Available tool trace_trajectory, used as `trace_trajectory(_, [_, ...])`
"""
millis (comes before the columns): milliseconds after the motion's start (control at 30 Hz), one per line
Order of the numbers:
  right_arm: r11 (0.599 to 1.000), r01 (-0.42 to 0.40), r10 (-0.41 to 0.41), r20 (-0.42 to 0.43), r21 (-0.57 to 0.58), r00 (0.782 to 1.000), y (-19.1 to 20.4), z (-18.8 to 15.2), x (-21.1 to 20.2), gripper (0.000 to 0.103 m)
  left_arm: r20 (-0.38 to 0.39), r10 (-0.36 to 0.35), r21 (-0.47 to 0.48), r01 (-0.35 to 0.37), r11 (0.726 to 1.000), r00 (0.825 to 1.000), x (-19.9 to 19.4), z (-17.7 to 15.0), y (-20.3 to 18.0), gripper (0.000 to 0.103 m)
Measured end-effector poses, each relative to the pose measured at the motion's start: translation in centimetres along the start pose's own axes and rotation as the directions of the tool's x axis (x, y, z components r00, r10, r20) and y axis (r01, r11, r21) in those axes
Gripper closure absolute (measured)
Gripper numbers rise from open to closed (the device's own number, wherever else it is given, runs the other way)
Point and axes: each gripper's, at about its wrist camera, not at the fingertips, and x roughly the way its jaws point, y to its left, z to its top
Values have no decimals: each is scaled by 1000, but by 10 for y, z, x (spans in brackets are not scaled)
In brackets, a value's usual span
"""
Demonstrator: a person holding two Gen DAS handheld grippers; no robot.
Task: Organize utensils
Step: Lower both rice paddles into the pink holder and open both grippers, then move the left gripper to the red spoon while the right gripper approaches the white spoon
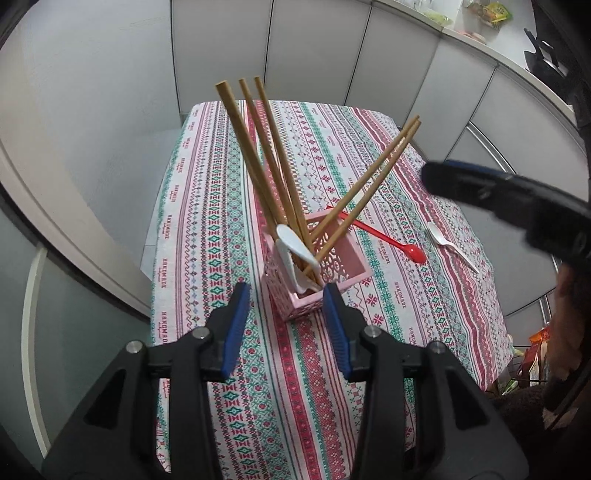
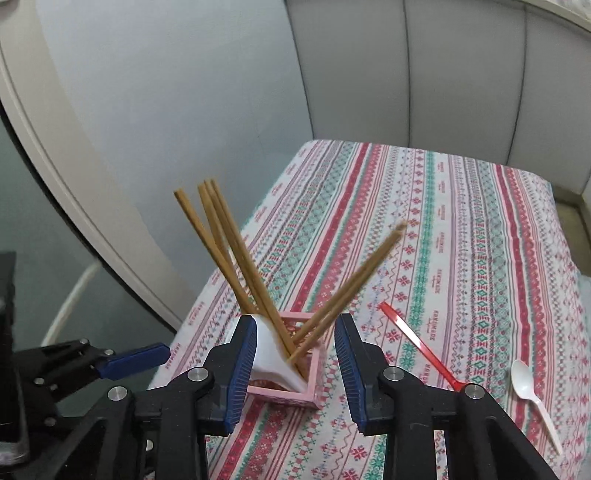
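Observation:
A pink lattice holder (image 1: 341,267) (image 2: 314,387) stands on the patterned tablecloth and holds several wooden chopsticks (image 1: 258,158) (image 2: 225,251) and white spoons (image 1: 295,247) (image 2: 273,354). A red spoon (image 1: 388,242) (image 2: 417,343) and a white spoon (image 1: 448,245) (image 2: 532,391) lie on the cloth to the holder's right. My left gripper (image 1: 286,295) is open and empty, just in front of the holder. My right gripper (image 2: 295,325) is open and empty, above the holder with two blurred chopsticks between its fingers; it also shows in the left wrist view (image 1: 498,192).
The table (image 1: 258,406) (image 2: 480,221) is covered by a red, green and white striped cloth and stands against grey cabinet panels (image 1: 314,48). A counter with items (image 1: 491,18) runs at the upper right. The table's left edge drops off beside the holder.

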Motion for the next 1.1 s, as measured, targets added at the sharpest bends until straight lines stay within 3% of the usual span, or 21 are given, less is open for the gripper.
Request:
trace_trajectory(367, [994, 80, -80, -4, 78, 997, -60, -14, -25, 63, -7, -26, 29, 26, 999, 1000, 3, -4, -19, 51])
trace_trajectory(533, [985, 128, -126, -25, 114, 992, -93, -29, -32, 55, -13, -40, 67, 41, 997, 999, 6, -6, -38, 41])
trace_trajectory(767, [964, 210, -200, -79, 165, 977, -145, -51, -33, 46, -53, -50, 143, 58, 988, 997, 23, -6, -72, 36])
trace_trajectory(833, [958, 232, -219, -93, 170, 971, -156, -57, -32, 42, -65, -52, 166, 63, 984, 997, 28, -6, -82, 30])
trace_trajectory(1100, [934, 310, -279, -178, 176, 944, -202, -80, -17, 40, -97, -31, 278, 57, 959, 995, 53, -3, -123, 26])
